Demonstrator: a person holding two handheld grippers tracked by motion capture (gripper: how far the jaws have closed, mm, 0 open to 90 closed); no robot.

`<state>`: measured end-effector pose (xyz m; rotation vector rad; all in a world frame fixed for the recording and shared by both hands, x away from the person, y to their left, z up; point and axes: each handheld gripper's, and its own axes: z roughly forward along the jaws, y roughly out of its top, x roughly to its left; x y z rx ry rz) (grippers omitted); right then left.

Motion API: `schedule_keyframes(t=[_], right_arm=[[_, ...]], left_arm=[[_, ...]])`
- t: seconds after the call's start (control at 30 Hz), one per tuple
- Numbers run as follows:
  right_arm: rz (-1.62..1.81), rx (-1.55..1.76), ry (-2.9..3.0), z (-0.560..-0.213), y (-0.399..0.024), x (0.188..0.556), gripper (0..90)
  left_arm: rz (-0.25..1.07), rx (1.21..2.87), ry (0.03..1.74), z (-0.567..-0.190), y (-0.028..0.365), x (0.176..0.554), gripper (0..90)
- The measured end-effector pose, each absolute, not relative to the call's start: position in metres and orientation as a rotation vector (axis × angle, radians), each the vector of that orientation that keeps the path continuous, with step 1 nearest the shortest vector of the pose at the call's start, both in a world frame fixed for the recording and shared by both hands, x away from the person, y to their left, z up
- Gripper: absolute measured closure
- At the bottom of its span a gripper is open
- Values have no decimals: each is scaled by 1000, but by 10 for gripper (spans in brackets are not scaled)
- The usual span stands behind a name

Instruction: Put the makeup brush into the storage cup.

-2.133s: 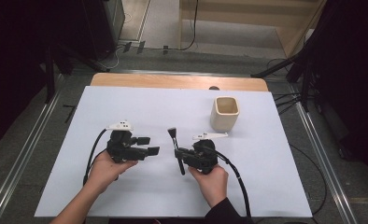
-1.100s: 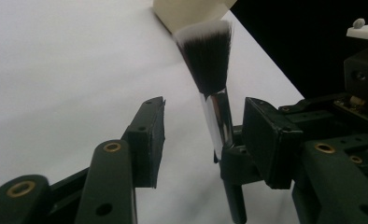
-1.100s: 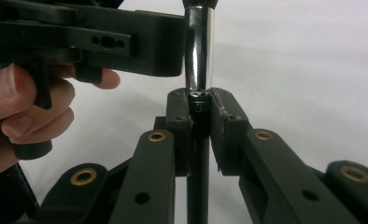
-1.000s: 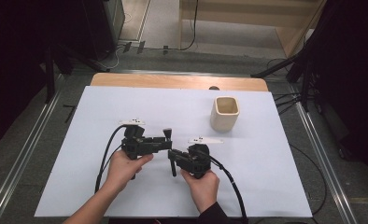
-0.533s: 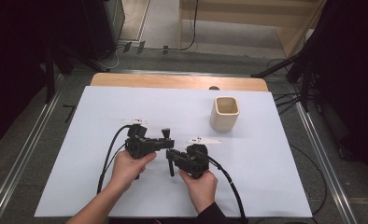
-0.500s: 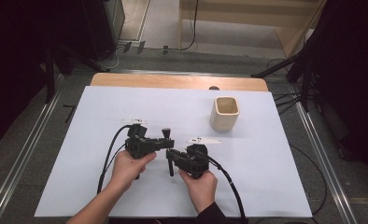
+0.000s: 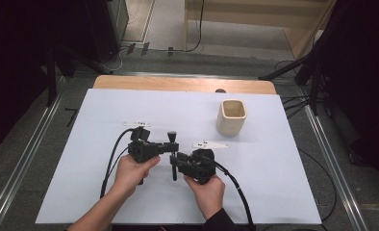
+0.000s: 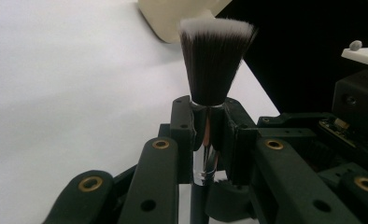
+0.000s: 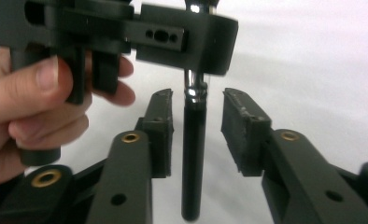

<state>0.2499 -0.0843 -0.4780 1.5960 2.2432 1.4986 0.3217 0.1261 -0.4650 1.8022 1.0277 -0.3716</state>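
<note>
High view: both forearms come in from the bottom edge and meet just below the middle of the frame over the white table (image 7: pixel 106 110). The left gripper (image 7: pixel 170 147) lies level, pointing toward frame right; the right gripper (image 7: pixel 175 162) lies level, pointing toward frame left, just below it. Between them stands the brush (image 7: pixel 172 154), upright in the frame, with the cup (image 7: pixel 232 116) well apart at upper right.

Left gripper view: the jaws have just closed and clamp the brush (image 8: pixel 215 70) at its metal neck, bristles at upper centre.

Right gripper view: the jaws have just been opening; the dark handle (image 9: pixel 193 158) stands between the pads, touching neither. The left hand (image 9: pixel 28 112) fills the left edge.
</note>
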Motion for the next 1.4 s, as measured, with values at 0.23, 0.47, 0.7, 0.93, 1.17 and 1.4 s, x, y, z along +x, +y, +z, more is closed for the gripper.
schedule_keyframes(t=[0.23,0.47,0.7,0.93,1.17,1.4], right_arm=[[1476,1521,2346,-477,-97,253,502],[1488,1376,2465,-477,-103,261,400],[1522,1276,2549,-478,-106,268,290],[1588,1241,2570,-482,-108,273,307],[1611,1255,2537,-486,-105,274,390],[1639,1291,2498,-491,-104,273,505]], left_arm=[[-357,1824,1013,-463,126,322,776],[-360,1832,1000,-462,129,322,775],[-361,1843,973,-462,131,322,775],[-379,1836,932,-461,131,323,775],[-393,1830,896,-463,127,322,775],[-393,1829,883,-465,125,322,774]])
